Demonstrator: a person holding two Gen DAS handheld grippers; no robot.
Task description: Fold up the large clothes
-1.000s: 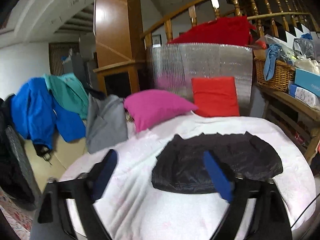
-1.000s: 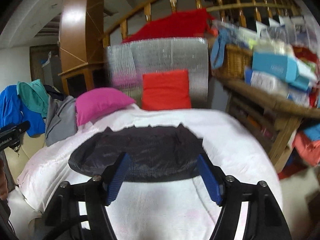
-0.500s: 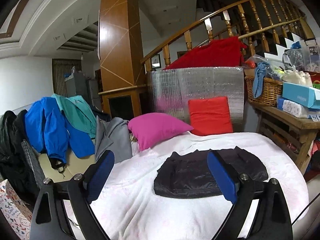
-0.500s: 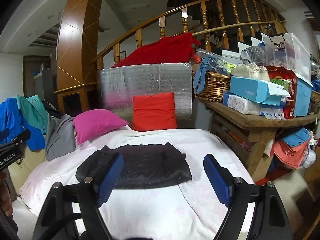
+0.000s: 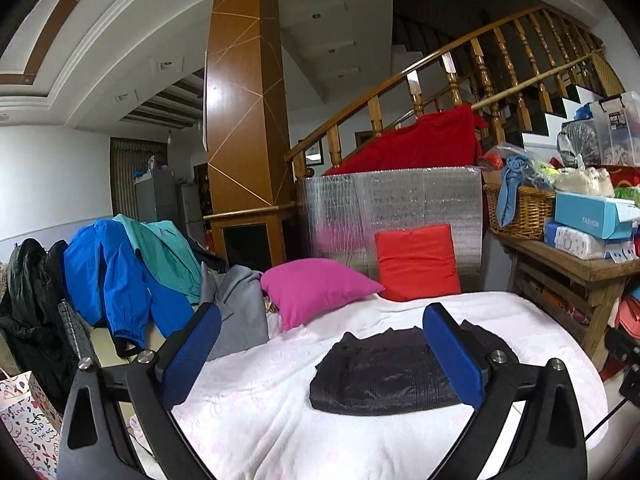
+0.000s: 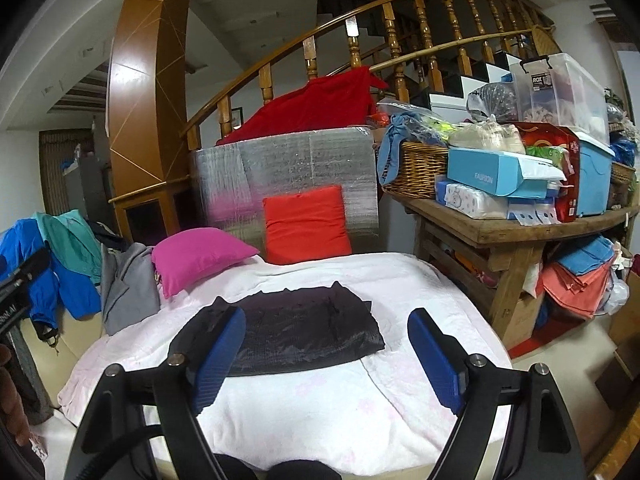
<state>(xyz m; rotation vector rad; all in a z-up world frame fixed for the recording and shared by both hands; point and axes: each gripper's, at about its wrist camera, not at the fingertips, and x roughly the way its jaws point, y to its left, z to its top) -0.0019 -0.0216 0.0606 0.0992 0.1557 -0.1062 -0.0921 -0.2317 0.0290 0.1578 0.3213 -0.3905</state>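
left gripper (image 5: 320,354) was held above the near edge of the bed, blue-padded fingers (image 5: 452,354) spread wide, nothing between them. right gripper (image 6: 328,356) likewise had its jaws wide apart and empty, raised clear of the cloth; its left blue pad (image 6: 218,354) overlapped the garment's near-left corner in view only

folded black quilted garment (image 6: 296,334) lay flat as a compact rectangle on the white fleece blanket with faint pink print (image 6: 360,404), roughly mid-bed, untouched by either gripper. in the left wrist view the same garment (image 5: 380,376) sat right of centre, partly behind the right-hand pad

behind the garment: magenta cushion (image 5: 316,290) at the left, red square cushion (image 5: 416,262) leaning upright against a silver foil insulation panel (image 5: 388,208). red fabric (image 6: 308,110) was draped over the panel's top, under the curved wooden stair railing (image 6: 400,28)

left of the bed: grey garment (image 5: 240,308), blue jacket (image 5: 108,276) and teal jacket (image 5: 164,248) piled together. right of the bed: rough wooden table (image 6: 500,232) with a wicker basket (image 6: 420,168), light blue cardboard box (image 6: 488,176) and clear plastic storage tub (image 6: 560,92)
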